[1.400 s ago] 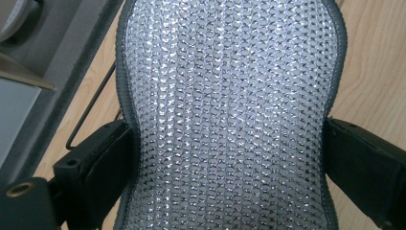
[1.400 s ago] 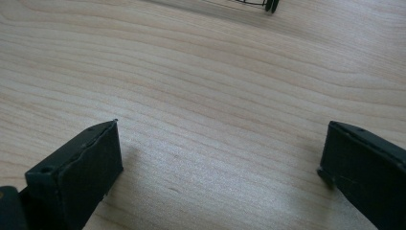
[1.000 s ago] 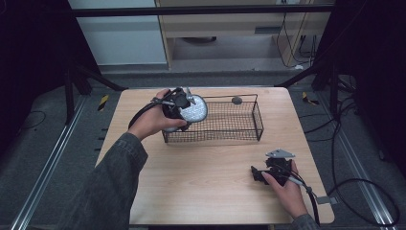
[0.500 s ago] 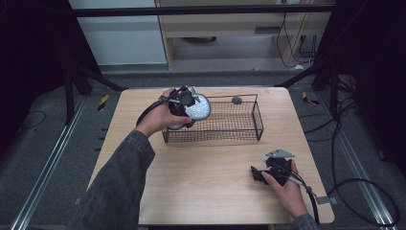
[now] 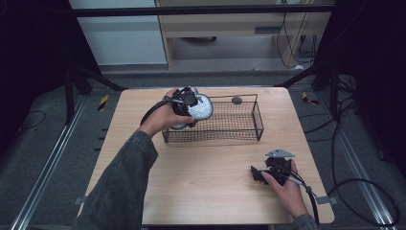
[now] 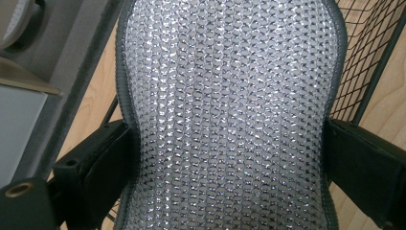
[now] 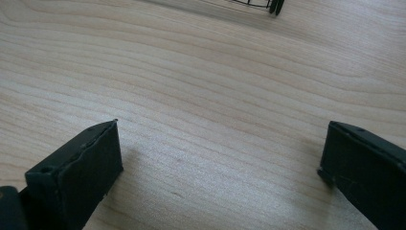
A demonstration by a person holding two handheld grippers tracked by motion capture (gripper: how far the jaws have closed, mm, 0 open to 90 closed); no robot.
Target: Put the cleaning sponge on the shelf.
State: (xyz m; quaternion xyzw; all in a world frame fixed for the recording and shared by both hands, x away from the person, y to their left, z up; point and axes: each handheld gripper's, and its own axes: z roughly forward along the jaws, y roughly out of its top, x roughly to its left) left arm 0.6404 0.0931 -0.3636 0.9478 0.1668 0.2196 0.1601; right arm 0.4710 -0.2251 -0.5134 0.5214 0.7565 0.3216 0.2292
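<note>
The left gripper (image 5: 187, 102) is black and bulky, with a dark cable looping off its back; its two matt black jaws are thick, flat-sided blocks, and a brass-coloured threaded insert sits in the housing beside one. The arm behind it wears a dark grey denim-like sleeve (image 5: 119, 191). The right gripper (image 5: 258, 173) is also black, topped by a grey three-cornered plate, a black cable trailing from it; its jaws are blunt, square-ended slabs with slightly worn edges
</note>
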